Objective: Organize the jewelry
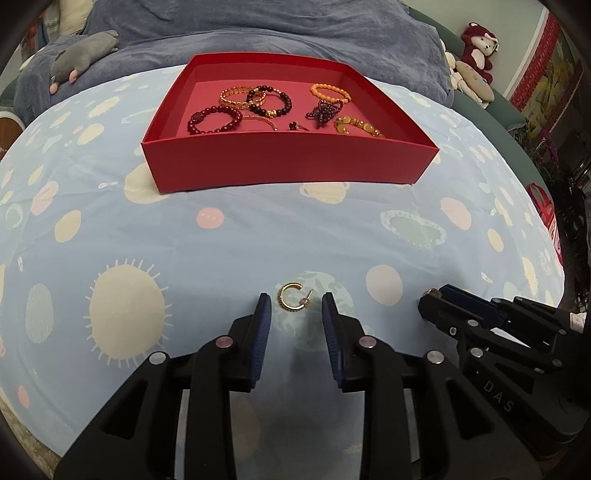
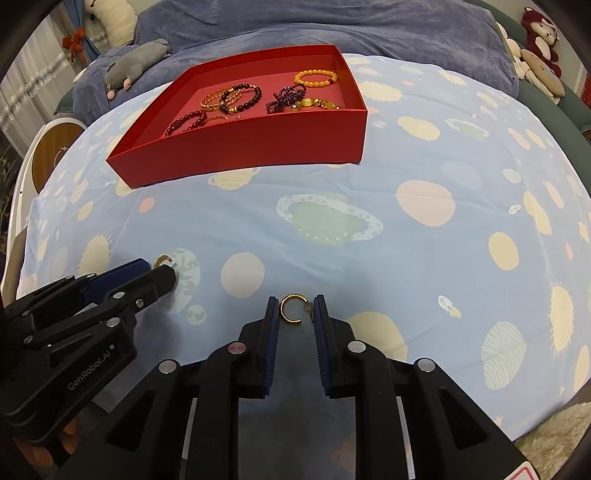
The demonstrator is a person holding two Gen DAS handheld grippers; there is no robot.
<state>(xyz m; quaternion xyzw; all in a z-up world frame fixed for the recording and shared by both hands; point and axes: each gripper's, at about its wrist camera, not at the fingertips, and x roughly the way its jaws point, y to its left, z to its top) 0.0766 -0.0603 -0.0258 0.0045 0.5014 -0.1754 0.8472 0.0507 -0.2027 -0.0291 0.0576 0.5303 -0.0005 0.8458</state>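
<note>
A gold hoop earring (image 1: pixel 292 297) lies on the patterned sheet between the open fingers of my left gripper (image 1: pixel 295 301); it also shows in the right wrist view (image 2: pixel 162 260). A second gold hoop earring (image 2: pixel 293 309) lies between the open fingers of my right gripper (image 2: pixel 295 304), close to the right finger. My right gripper also shows in the left wrist view (image 1: pixel 430 295), and my left gripper in the right wrist view (image 2: pixel 162 271). A red box (image 1: pixel 288 155) further back holds several bead bracelets and gold pieces (image 1: pixel 258 103).
The light blue planet-print sheet (image 1: pixel 258 236) covers the surface. A dark blue blanket (image 1: pixel 258 22) lies behind the box with a grey plush toy (image 1: pixel 85 51). More plush toys (image 1: pixel 476 48) sit at the far right.
</note>
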